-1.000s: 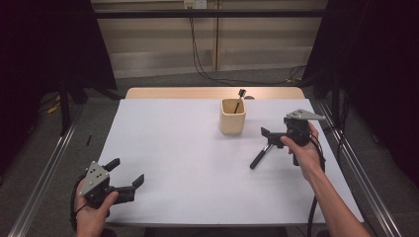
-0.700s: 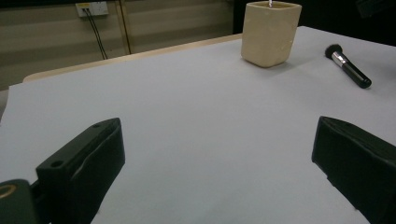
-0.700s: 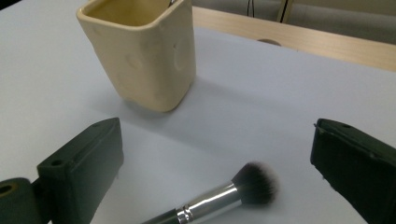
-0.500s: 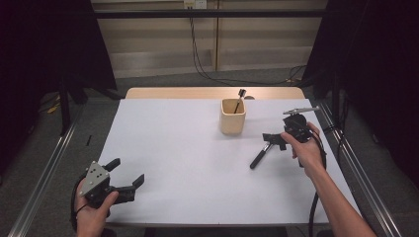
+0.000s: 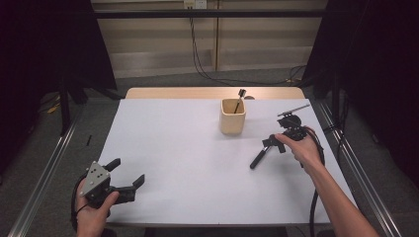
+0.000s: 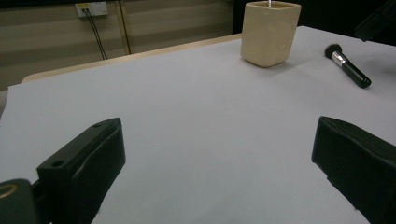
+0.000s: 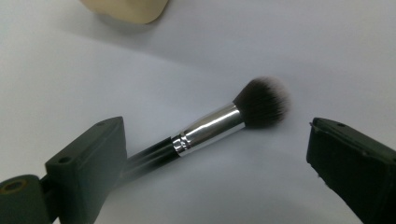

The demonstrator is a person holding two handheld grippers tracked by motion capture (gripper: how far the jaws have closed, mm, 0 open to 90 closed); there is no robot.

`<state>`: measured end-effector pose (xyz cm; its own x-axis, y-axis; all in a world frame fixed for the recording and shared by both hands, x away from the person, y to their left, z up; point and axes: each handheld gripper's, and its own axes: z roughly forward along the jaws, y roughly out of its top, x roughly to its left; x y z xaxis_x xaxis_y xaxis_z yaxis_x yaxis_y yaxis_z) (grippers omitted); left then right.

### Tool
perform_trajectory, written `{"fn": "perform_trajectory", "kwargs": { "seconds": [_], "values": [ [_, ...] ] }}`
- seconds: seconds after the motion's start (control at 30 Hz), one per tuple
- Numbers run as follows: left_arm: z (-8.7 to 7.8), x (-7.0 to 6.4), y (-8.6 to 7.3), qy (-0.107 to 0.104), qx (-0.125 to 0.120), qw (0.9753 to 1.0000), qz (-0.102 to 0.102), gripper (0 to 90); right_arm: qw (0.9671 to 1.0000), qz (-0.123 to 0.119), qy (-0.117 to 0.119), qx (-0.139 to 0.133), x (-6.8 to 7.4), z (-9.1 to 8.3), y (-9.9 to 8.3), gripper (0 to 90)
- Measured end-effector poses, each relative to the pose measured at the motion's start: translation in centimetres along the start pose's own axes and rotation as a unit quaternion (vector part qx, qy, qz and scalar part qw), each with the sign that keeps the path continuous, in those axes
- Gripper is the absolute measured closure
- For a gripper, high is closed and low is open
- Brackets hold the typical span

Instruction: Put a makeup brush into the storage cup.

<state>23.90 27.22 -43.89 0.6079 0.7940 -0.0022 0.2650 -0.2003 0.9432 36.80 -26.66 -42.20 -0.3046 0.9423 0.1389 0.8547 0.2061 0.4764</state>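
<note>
Left gripper (image 5: 127,177) sits at the table's (image 5: 178,148) 7 o'clock corner, jaws wide apart, empty. Right gripper (image 7: 217,154), at 3 o'clock, hangs released over a makeup brush (image 7: 219,122) lying flat: black handle, silver ferrule, dark white-tipped bristles. Beyond, toward 1 o'clock, a cream cup (image 5: 232,116) holds another brush (image 5: 239,99).

No lettering, number, brand or sign is showing legibly anywhere: the cream square ceramic cup (image 5: 232,116) is bearing no label, and the black-handled makeup brush (image 7: 211,128) beside it is bearing none.
</note>
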Motion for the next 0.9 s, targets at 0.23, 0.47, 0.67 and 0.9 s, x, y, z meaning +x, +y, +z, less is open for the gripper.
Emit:
{"fn": "perform_trajectory", "kwargs": {
  "seconds": [0.23, 0.47, 0.67, 0.9],
  "values": [
    [-0.1, 0.0, 0.0, 0.000, -0.002, 1.0000, -0.003, 2.8, 0.9991, 0.013, -0.007, 0.040, 0.5, 0.8, 0.7, 6.3],
    [0.0, 0.0, 0.0, 0.000, 0.000, 1.0000, -0.001, 2.8, 0.9968, 0.026, -0.015, 0.074, 0.6, 1.4, 0.9, 13.7],
    [-0.1, 0.0, -0.1, 0.003, -0.001, 1.0000, -0.003, 2.6, 0.9939, 0.044, -0.015, 0.100, 0.8, 2.1, 0.8, 18.0],
    [0.0, 0.0, 0.0, 0.002, 0.000, 1.0000, -0.001, 2.6, 0.9918, 0.063, -0.004, 0.111, 1.0, 2.8, 0.8, 26.4]
  ]
}}
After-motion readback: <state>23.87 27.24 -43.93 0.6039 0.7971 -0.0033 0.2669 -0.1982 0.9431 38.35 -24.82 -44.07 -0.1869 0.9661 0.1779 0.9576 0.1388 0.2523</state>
